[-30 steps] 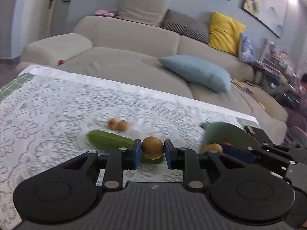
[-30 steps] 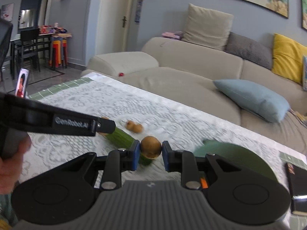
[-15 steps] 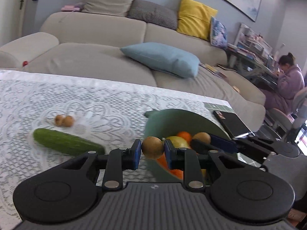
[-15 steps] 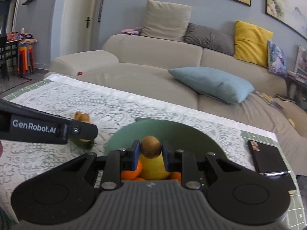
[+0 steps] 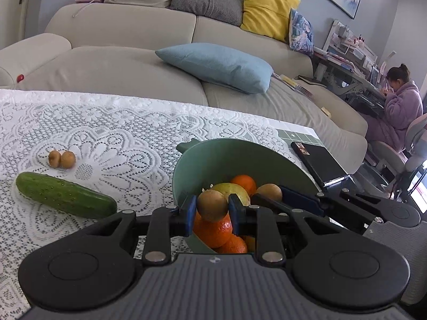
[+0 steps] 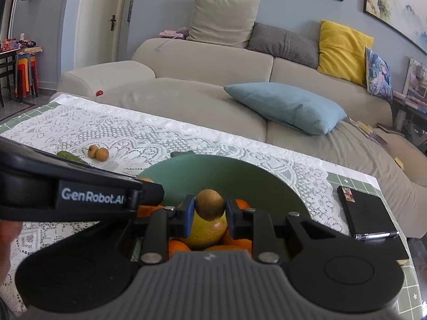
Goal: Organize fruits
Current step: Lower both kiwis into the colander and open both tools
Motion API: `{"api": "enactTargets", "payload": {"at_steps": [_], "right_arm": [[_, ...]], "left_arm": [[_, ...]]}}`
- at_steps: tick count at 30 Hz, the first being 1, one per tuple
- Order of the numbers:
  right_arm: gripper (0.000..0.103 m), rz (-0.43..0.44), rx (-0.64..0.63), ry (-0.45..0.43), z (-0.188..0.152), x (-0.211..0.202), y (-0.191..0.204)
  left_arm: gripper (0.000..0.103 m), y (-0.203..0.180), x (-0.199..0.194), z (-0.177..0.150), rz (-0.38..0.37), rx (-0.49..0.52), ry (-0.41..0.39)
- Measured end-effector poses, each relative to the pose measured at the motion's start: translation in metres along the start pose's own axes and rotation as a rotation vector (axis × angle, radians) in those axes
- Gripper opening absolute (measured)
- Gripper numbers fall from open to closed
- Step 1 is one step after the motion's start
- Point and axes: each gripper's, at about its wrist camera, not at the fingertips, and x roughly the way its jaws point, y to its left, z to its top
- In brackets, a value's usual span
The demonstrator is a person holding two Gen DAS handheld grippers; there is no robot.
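Note:
My left gripper (image 5: 212, 208) is shut on a small round brown fruit (image 5: 212, 204), just above the near rim of the green bowl (image 5: 240, 146). The bowl holds oranges (image 5: 243, 184) and a yellow-green pear (image 5: 231, 190). My right gripper (image 6: 209, 208) is shut on a second brown fruit (image 6: 210, 204), right above the pear (image 6: 204, 230) inside the bowl (image 6: 213, 161). The left wrist view shows that second fruit (image 5: 269, 192) and the right gripper coming in from the right. On the lace cloth to the left lie a cucumber (image 5: 64, 198) and two more small brown fruits (image 5: 62, 159).
A black notebook with a pen (image 6: 371, 213) lies right of the bowl, near the table's corner. A beige sofa with a blue cushion (image 5: 216, 66) runs behind the table. A person in a purple robe (image 5: 397, 106) sits at a desk far right.
Both grippers have carried their brown fruits rightward, from above the cucumber to over the green bowl, and sunk slightly. Both stay shut on the fruits.

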Motion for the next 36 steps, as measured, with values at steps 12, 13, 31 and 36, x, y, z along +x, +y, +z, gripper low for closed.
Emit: {"api": "enactTargets", "payload": {"at_steps": [12, 13, 31, 36], "right_arm": [[0.021, -0.011, 0.014, 0.047, -0.001, 0.012, 0.0], [0.021, -0.013, 0.013, 0.048, 0.0, 0.012, 0.0], [0.037, -0.048, 0.027, 0.015, -0.002, 0.008, 0.001], [0.056, -0.059, 0.041, -0.039, 0.0, 0.0, 0.004]], "left_arm": [[0.028, 0.0, 0.016, 0.003, -0.005, -0.008, 0.017], [0.028, 0.0, 0.017, 0.003, -0.003, -0.011, 0.018], [0.043, 0.0, 0.008, 0.009, -0.023, -0.013, -0.011], [0.048, 0.006, -0.004, 0.01, 0.004, -0.004, -0.031]]}}
